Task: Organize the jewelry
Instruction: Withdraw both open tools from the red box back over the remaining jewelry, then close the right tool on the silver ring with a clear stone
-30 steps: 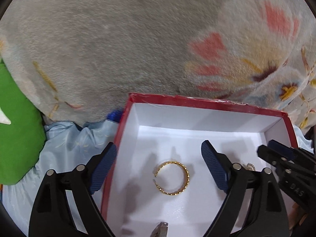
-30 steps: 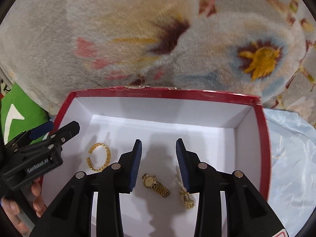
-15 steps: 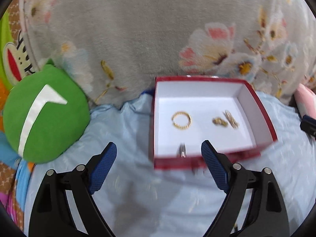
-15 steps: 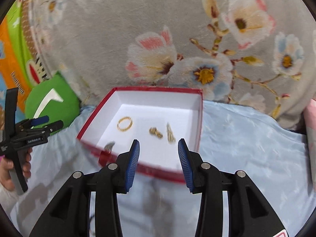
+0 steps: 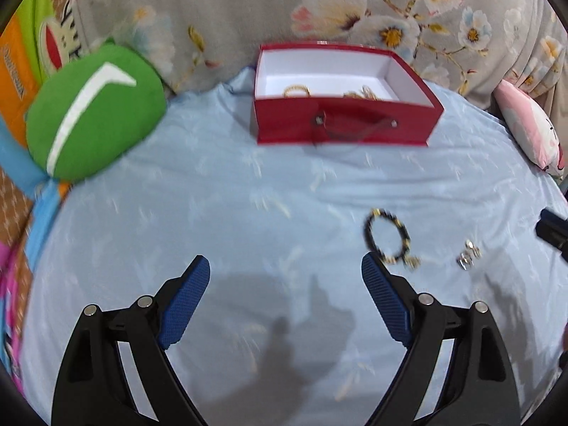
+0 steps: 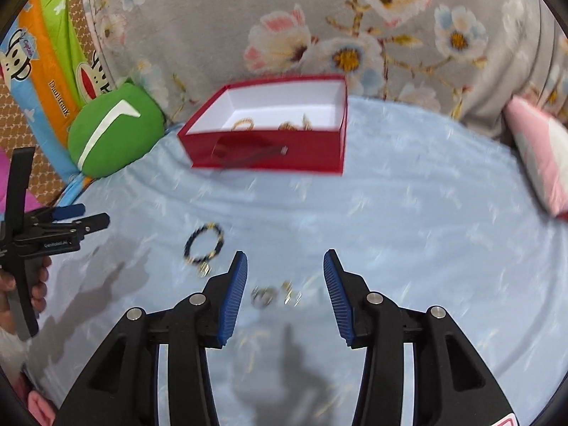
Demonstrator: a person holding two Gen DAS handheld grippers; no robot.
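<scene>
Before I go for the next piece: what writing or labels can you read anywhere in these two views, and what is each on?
"Captain": monkey's cap on the cartoon bedding.
"Paul Frank", roughly; blurred: orange stripe of the same bedding.
"GenRobot.AI", small and uncertain: body of the left tool.
Red box: no text visible.

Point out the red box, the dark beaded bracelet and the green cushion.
red box (image 5: 340,127): left wrist view, front wall.
dark beaded bracelet (image 6: 189,246): right wrist view, left arc of beads.
green cushion (image 5: 117,120): left wrist view, green face.
</scene>
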